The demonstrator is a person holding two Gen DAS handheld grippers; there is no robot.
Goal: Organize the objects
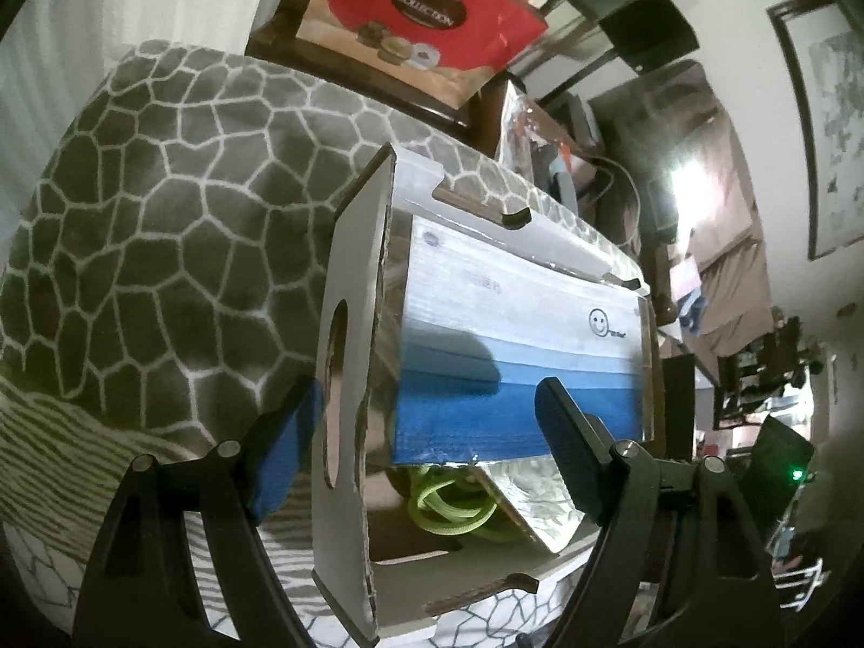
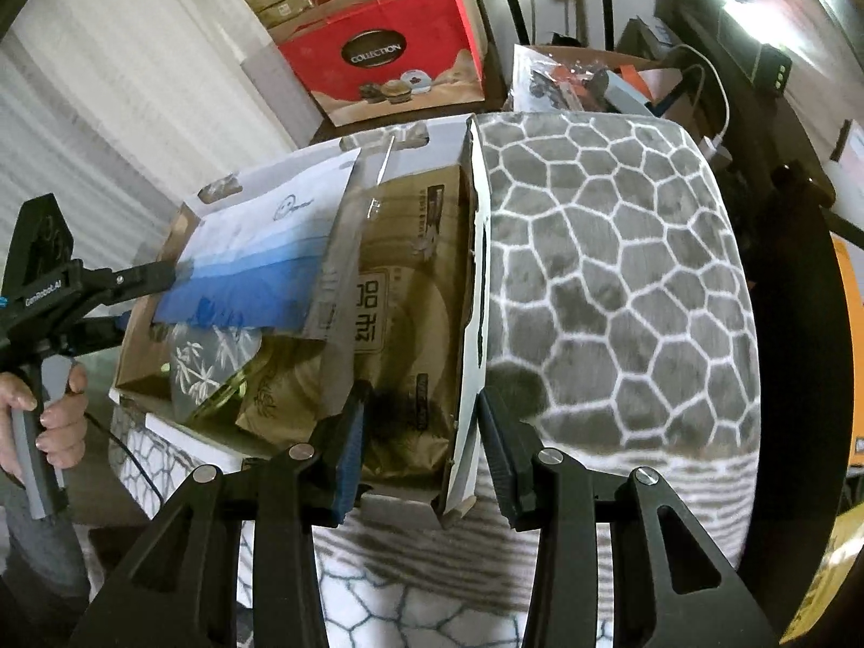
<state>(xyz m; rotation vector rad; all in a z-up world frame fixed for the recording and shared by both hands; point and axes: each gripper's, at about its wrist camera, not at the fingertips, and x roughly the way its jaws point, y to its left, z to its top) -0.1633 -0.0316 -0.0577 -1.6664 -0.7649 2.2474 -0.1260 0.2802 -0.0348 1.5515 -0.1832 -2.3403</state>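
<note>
An open white cardboard box (image 1: 351, 335) (image 2: 464, 356) lies on a grey patterned blanket. A blue-and-white mask pack (image 1: 513, 335) (image 2: 259, 259) rests across its opening, above a green cord (image 1: 448, 513) in the left wrist view. Brown packets (image 2: 399, 313) and a bamboo-print bag (image 2: 210, 362) fill the box. My left gripper (image 1: 426, 448) is open, its jaws straddling the box's side flap and the pack's blue end; it shows in the right wrist view (image 2: 156, 275). My right gripper (image 2: 421, 448) is open, its jaws on either side of the box's right wall.
The grey honeycomb blanket (image 2: 621, 281) (image 1: 162, 227) bulges behind and beside the box. A red "Collection" gift box (image 2: 389, 65) (image 1: 432, 16) stands behind on a dark stand. Cluttered shelves and cables (image 2: 702, 97) are at the right.
</note>
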